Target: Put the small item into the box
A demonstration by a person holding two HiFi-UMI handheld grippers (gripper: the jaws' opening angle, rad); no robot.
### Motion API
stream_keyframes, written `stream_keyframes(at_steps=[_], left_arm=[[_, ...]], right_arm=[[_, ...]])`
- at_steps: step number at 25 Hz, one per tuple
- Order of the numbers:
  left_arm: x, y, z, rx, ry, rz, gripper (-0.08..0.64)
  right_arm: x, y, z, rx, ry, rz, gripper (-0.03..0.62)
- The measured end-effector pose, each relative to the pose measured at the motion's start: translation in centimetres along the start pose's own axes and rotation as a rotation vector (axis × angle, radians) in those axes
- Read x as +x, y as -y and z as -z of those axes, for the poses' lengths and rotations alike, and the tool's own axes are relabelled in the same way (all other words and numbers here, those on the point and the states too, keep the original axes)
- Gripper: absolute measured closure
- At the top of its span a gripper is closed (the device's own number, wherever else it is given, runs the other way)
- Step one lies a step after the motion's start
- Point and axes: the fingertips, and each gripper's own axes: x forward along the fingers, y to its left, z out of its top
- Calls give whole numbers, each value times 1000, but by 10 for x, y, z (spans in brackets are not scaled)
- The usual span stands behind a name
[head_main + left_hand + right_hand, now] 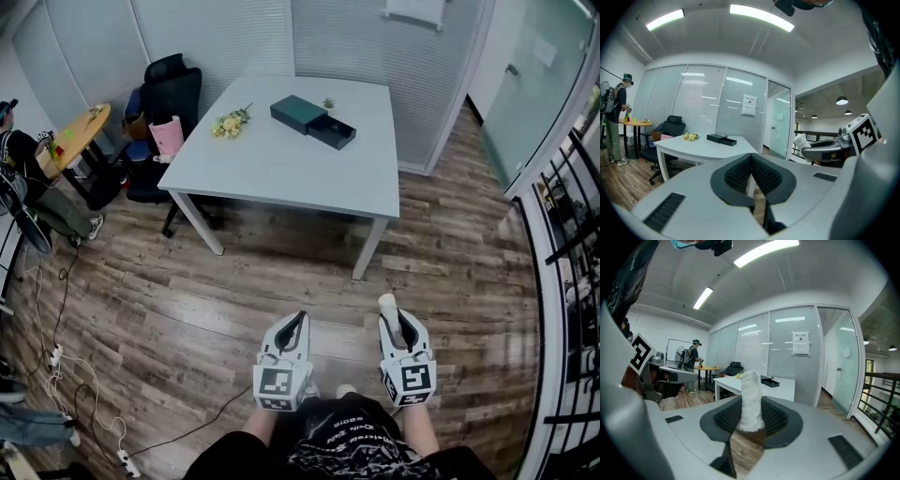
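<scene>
left tongs [300, 320]: clenched, pads pressed together, nothing between them; held over the wood floor [187, 309], well short of the bench [281, 169]
right tongs [397, 322]: grasping the white cloth roll [387, 303], which is pinched between the pads and sticks up past the tips; also well short of the bench, to the right of the left tongs
white cloth roll, right gripper view: roll [751, 397] seen upright between the dark ribbed pads [777, 417]
left gripper view: pads [765, 174] seen meeting at the tips, gap closed
bench: white, four-legged, far from both tongs
dark green box [298, 113]: on the bench, toward its far side; lid closed
dark drawer tray [333, 132]: on the bench, touching the box on its right, open on top
yellow flowers [231, 123]: laid on the bench, left of the box
black office chair [172, 92]: beside the bench's left end
round wooden table [82, 134]: further left of the bench, past the chair
</scene>
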Motion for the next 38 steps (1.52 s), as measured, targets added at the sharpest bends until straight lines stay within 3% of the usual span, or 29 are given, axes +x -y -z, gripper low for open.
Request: stream_keyframes(at_steps=[9, 17, 23, 38], left_arm=[[2, 0, 13, 18, -26, 5, 543], [48, 1, 7, 21, -22, -24, 543], [102, -2, -9, 21, -14, -70, 543], [212, -11, -26, -12, -56, -256, 543]], right_arm=[[4, 4, 18, 70, -12, 12, 457], [46, 38, 13, 58, -14, -38, 457], [103, 68, -6, -12, -16, -130, 457], [212, 156, -24, -3, -13, -286, 457]])
